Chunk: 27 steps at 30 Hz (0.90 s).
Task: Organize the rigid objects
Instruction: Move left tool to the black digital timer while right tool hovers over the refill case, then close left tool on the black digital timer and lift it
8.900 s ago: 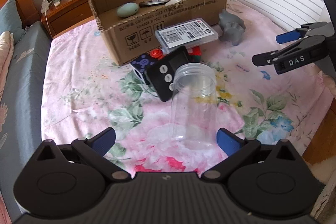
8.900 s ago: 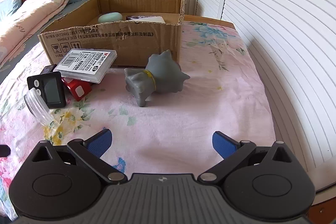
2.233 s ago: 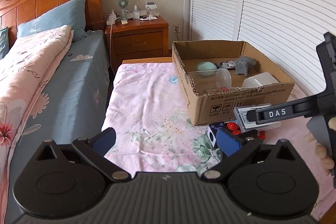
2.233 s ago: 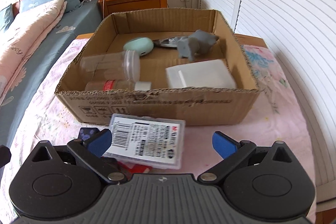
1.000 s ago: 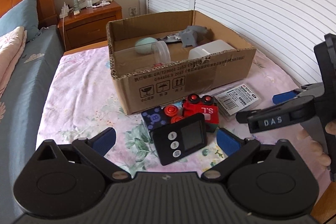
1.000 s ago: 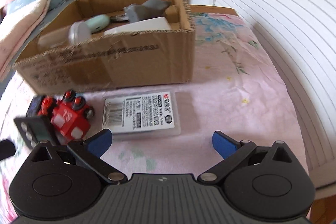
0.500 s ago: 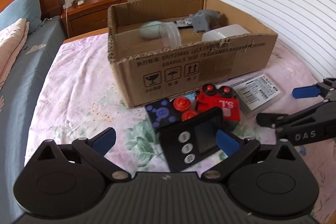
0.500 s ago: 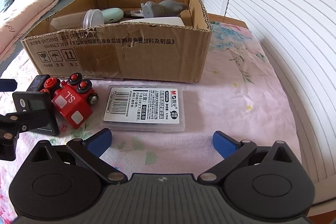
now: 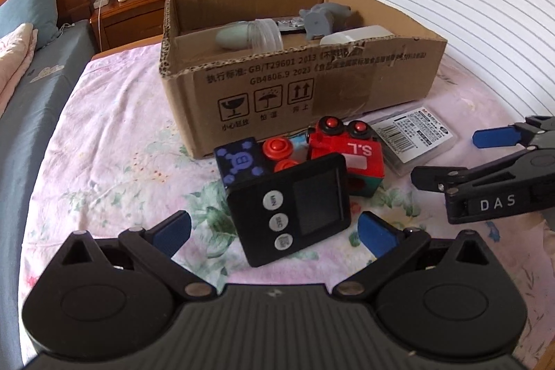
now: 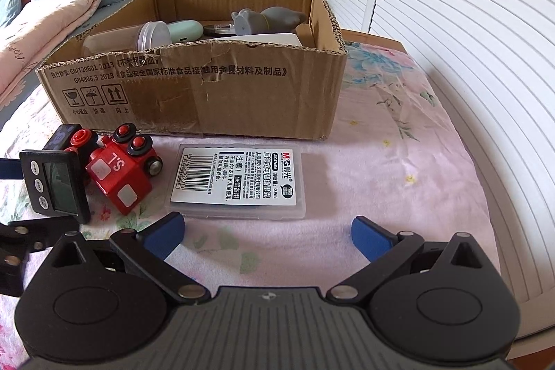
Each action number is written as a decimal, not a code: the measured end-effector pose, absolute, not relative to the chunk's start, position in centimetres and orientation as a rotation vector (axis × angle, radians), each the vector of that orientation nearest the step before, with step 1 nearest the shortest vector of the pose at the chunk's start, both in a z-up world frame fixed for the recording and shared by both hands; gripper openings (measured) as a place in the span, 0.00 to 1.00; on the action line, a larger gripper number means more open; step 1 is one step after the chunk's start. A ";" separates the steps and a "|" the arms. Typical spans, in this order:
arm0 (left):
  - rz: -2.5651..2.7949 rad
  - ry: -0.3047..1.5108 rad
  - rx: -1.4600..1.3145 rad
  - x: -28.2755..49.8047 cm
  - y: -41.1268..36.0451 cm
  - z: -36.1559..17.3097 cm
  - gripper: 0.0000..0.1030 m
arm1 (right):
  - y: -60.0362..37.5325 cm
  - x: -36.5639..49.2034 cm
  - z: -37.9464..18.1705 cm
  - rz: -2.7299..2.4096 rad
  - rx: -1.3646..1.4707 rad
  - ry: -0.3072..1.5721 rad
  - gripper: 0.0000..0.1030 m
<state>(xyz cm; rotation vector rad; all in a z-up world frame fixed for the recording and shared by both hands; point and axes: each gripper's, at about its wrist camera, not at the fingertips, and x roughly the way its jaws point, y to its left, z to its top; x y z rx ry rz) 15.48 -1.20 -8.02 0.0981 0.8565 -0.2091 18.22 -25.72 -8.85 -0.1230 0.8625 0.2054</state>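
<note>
The left gripper (image 9: 274, 229) is held wide around the timer (image 9: 289, 208), ready to be closed; the right gripper (image 10: 267, 233) is spread before the case (image 10: 237, 181), near the box (image 10: 208, 92).

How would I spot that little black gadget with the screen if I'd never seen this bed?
Find the open brown cardboard box on the pink floral bedspread. In front of its printed side lies a huddle of toys: the flat black digital timer leans on a red toy train block. Alone there, it has a grey screen and three round buttons.
</note>
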 end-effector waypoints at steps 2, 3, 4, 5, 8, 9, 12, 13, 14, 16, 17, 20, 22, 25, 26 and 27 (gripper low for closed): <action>-0.192 0.850 0.099 15.8 -1.4 -8.3 0.99 | -25.7 18.2 -8.8 0.206 -0.124 0.862 1.00; -0.184 0.858 0.093 16.0 -1.3 -8.5 0.99 | -25.7 18.2 -8.8 0.206 -0.123 0.862 1.00; -0.185 0.865 0.085 16.1 -1.2 -8.6 0.99 | -25.7 18.2 -8.8 0.206 -0.124 0.861 1.00; -0.186 0.868 0.074 15.9 -0.7 -8.6 0.99 | -25.7 18.2 -8.8 0.206 -0.124 0.862 1.00; -0.167 0.869 0.091 15.2 0.4 -8.5 0.99 | -25.7 18.2 -8.8 0.210 -0.125 0.859 1.00; -0.154 0.867 0.096 15.0 0.9 -8.5 0.99 | -25.8 18.2 -8.9 0.212 -0.125 0.856 1.00; -0.117 0.867 0.101 14.4 2.0 -8.3 0.99 | -25.8 18.1 -8.9 0.215 -0.126 0.850 1.00; -0.117 0.863 0.104 14.2 2.0 -8.3 0.99 | -25.8 18.0 -8.9 0.216 -0.126 0.847 1.00; -0.126 0.854 0.109 14.1 2.0 -8.3 0.99 | -25.8 18.0 -8.9 0.216 -0.126 0.845 1.00; -0.135 0.837 0.117 14.1 1.7 -8.4 0.99 | -25.8 18.0 -8.9 0.216 -0.125 0.841 1.00; -0.139 0.827 0.117 14.2 1.5 -8.4 0.98 | -25.8 17.9 -9.0 0.217 -0.126 0.839 1.00; -0.137 0.803 0.102 14.5 1.3 -8.4 0.94 | -25.8 17.9 -9.0 0.217 -0.125 0.836 1.00; -0.142 0.783 0.081 14.5 1.4 -8.2 0.87 | -25.8 17.9 -9.0 0.217 -0.126 0.836 1.00; -0.153 0.782 0.039 14.4 2.0 -7.9 0.71 | -25.8 17.9 -9.0 0.217 -0.125 0.835 1.00; -0.166 0.788 0.016 14.4 2.3 -7.9 0.67 | -25.8 17.9 -9.0 0.217 -0.125 0.835 1.00; -0.170 0.793 0.003 14.3 2.5 -7.9 0.67 | -25.8 17.9 -9.0 0.217 -0.126 0.835 1.00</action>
